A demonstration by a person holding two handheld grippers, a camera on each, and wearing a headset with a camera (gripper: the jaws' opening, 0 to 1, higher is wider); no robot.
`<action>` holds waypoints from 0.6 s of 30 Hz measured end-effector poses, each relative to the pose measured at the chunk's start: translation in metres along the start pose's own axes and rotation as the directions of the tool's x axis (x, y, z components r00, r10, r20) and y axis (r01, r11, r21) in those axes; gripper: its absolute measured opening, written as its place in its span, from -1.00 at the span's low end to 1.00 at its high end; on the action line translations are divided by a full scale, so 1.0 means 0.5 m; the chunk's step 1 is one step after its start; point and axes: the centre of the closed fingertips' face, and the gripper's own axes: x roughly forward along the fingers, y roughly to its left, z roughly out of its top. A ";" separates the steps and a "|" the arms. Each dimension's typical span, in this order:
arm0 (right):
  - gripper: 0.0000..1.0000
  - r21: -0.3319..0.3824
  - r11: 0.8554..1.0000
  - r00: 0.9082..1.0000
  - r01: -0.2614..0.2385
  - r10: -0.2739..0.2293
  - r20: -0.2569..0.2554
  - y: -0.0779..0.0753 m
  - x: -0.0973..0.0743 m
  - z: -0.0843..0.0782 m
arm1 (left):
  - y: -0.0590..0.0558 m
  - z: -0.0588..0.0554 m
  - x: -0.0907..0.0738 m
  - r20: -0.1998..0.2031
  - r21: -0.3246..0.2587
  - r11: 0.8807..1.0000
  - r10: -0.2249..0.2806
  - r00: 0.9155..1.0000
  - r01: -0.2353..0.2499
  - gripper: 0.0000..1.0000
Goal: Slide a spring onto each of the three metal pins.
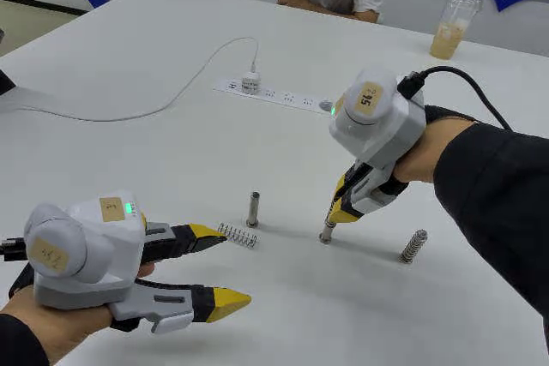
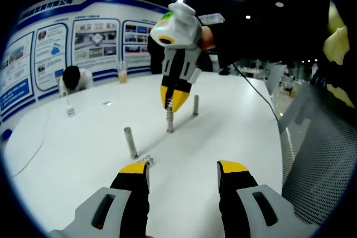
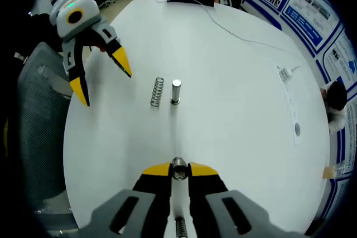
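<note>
Your white counter (image 1: pixel 154 152) carries a power strip (image 1: pixel 274 94) and a cup (image 1: pixel 452 27) well beyond the bare pin (image 1: pixel 253 209). That pin stands upright and is the one left to fill. Just beside it, on your side, the loose spring (image 1: pixel 238 235) lies flat on its coils. Expect it to be very light and ready to roll, soft along its length and stiffer across it, and a hard squeeze could make it skip out from between smooth tips. You would do best to take it across the coils a little back from one end, so the open mouth stays free to go over the bare pin's top. Your left tool (image 1: pixel 236 267) is spread wide and holds nothing. One tip sits just beside the loose spring's end, though you cannot tell from these views whether they touch. To the right of the bare pin, your right tool (image 1: pixel 333 219) points steeply down with its tips pressed together on the gripped spring (image 3: pixel 178 169), which sits over the second pin (image 1: pixel 327 233). Farther right from the bare pin, past that one, the third pin (image 1: pixel 413 246) is already sleeved in coils.
</note>
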 end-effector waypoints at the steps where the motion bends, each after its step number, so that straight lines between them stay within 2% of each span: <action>1: -0.75 0.001 1.000 1.000 -0.001 0.001 -0.002 0.000 0.002 -0.001 | 0.000 0.000 0.000 0.000 0.000 1.000 0.000 1.000 0.000 0.00; 18: -0.75 0.014 1.000 1.000 -0.007 0.007 -0.022 -0.004 0.038 -0.016 | 0.002 -0.001 0.001 0.001 -0.005 1.000 0.004 1.000 -0.004 0.00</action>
